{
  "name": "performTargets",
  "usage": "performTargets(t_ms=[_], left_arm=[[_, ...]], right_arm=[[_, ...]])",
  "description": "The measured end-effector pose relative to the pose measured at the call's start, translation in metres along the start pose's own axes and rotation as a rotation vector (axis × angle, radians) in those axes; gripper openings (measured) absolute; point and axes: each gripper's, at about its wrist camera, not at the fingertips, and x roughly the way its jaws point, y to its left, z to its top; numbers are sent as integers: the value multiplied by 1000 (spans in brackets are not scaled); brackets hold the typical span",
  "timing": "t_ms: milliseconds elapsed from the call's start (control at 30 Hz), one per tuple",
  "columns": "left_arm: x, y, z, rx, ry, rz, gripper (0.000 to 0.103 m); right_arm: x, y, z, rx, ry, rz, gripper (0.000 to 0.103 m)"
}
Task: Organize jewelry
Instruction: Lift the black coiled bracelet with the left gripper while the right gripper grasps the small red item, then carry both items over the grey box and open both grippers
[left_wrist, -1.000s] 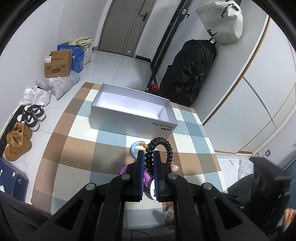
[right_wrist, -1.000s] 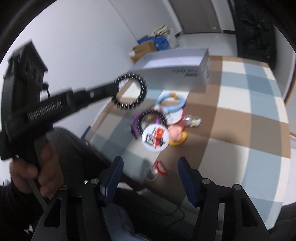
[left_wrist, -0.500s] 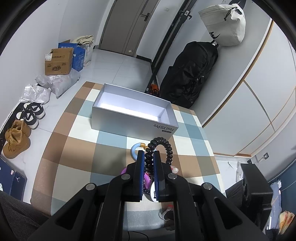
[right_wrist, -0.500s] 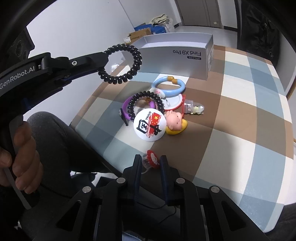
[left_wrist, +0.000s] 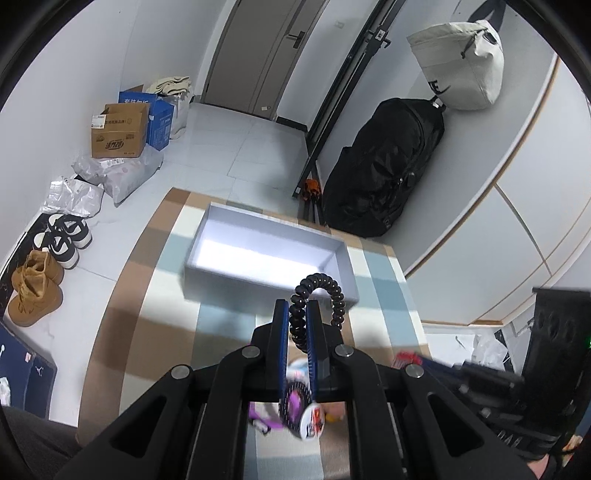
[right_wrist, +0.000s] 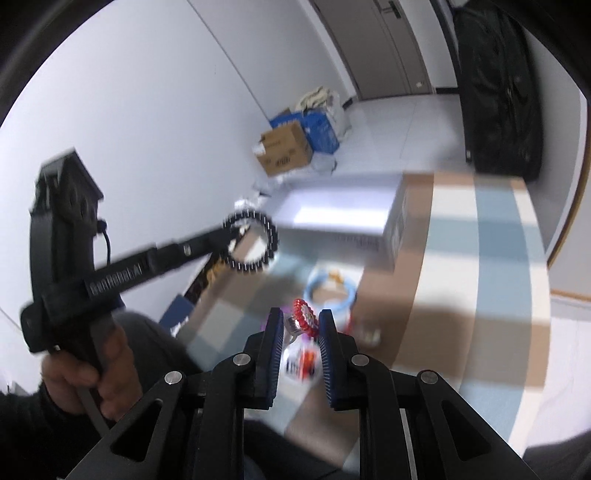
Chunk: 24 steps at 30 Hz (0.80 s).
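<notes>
My left gripper (left_wrist: 297, 307) is shut on a black beaded bracelet (left_wrist: 320, 286), held in the air just short of the open grey box (left_wrist: 266, 236). In the right wrist view the same bracelet (right_wrist: 251, 244) hangs from the left gripper (right_wrist: 236, 240), beside the box (right_wrist: 343, 218). My right gripper (right_wrist: 301, 315) is shut on a small red gem ring (right_wrist: 306, 320) and holds it above the checked tablecloth (right_wrist: 480, 295). A blue bangle (right_wrist: 332, 291), a purple band (left_wrist: 291, 406) and a white badge (left_wrist: 312, 424) lie on the cloth below, blurred.
A person's hand (right_wrist: 92, 373) grips the left tool's handle. A black backpack (left_wrist: 384, 170) and a white bag (left_wrist: 461, 59) hang by the wall behind the table. Cardboard boxes (left_wrist: 118, 129) and shoes (left_wrist: 62, 240) sit on the floor at the left.
My right gripper closed on the red ring and lifted it off the cloth. My left gripper carried the black bracelet a little up and closer to the box.
</notes>
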Motion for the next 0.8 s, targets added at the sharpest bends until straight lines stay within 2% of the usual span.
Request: performTargets(t_ms=[200,400,600,800], left_arm=[[15,6,29,-2,2,9,5],[39,8,49,17,28,15,5],[68,15,55,24,72,13,5],[88,25,54,20,119,25,5]], right_arm=[[6,-3,58,-13,-45,14,18],[36,-18,99,7,-43,22,18],[72,-41,118,42,-2,20,18],[97,-60,119,66,35,9,18]])
